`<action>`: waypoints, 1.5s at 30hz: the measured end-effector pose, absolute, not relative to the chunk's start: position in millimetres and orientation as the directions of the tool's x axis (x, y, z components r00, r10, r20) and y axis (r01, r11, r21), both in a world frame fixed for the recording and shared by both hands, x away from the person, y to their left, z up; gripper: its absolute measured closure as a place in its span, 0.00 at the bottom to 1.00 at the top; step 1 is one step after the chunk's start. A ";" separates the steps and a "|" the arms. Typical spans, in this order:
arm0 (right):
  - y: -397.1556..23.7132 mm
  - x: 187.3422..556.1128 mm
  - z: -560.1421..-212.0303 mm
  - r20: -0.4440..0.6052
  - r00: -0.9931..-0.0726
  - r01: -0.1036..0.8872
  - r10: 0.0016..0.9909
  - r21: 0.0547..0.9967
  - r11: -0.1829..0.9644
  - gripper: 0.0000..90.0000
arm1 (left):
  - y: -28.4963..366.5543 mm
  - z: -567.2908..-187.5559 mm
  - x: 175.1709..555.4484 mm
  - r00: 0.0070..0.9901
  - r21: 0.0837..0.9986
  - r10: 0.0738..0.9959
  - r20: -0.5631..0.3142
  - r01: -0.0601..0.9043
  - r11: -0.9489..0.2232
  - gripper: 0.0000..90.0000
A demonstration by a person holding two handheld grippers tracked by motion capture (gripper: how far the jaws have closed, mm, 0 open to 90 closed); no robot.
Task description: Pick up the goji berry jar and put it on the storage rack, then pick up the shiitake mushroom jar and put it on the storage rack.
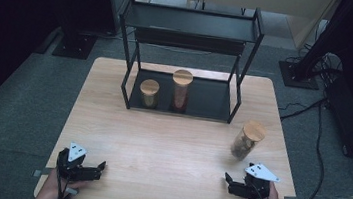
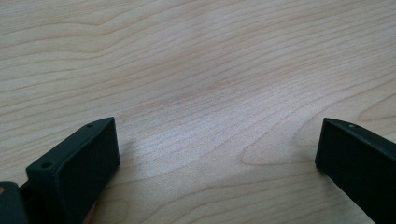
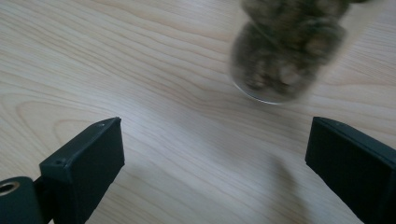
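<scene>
Standing on desk (image 1: 159, 143), right side: jar (image 1: 247, 140) with wooden lid, brownish lumps inside, just ahead of right gripper (image 1: 233, 183).
Right gripper: jaws wide apart, nothing between them.
Left gripper (image 1: 96, 170): jaws apart over bare wood.
Rack (image 1: 191, 25), lower shelf: short jar (image 1: 149, 93) and tall jar (image 1: 181, 90), contents unclear.
Right gripper view: jar blurred, top cut off.
</scene>
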State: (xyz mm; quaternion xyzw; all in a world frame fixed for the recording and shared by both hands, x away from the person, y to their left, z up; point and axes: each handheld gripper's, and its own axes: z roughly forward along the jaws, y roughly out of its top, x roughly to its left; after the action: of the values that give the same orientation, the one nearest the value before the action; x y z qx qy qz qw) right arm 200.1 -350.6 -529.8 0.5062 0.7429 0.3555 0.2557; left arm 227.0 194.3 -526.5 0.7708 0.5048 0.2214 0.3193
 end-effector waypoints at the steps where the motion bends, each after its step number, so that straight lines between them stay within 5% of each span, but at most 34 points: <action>1: -354.1 199.5 -529.9 -0.023 -0.351 0.571 0.936 0.787 0.234 0.04 | 194.3 -526.5 227.0 0.393 0.716 0.920 0.019 0.636 -0.287 0.00; 21: -429.1 176.5 -530.3 -0.012 -0.236 0.594 0.972 0.789 0.154 0.04 | 194.1 -526.5 226.9 0.391 0.715 0.920 0.020 0.637 -0.286 0.00; 45: -397.2 216.4 -532.3 -0.021 -0.285 0.641 0.958 0.739 0.207 0.04 | 193.9 -526.4 226.7 0.389 0.716 0.921 0.019 0.638 -0.285 0.00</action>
State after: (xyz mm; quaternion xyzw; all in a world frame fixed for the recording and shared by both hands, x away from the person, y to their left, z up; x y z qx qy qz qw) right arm 216.4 -397.2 -532.3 0.5435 0.7357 0.3182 0.2492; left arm 226.7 193.9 -526.4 0.7700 0.5062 0.2221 0.3186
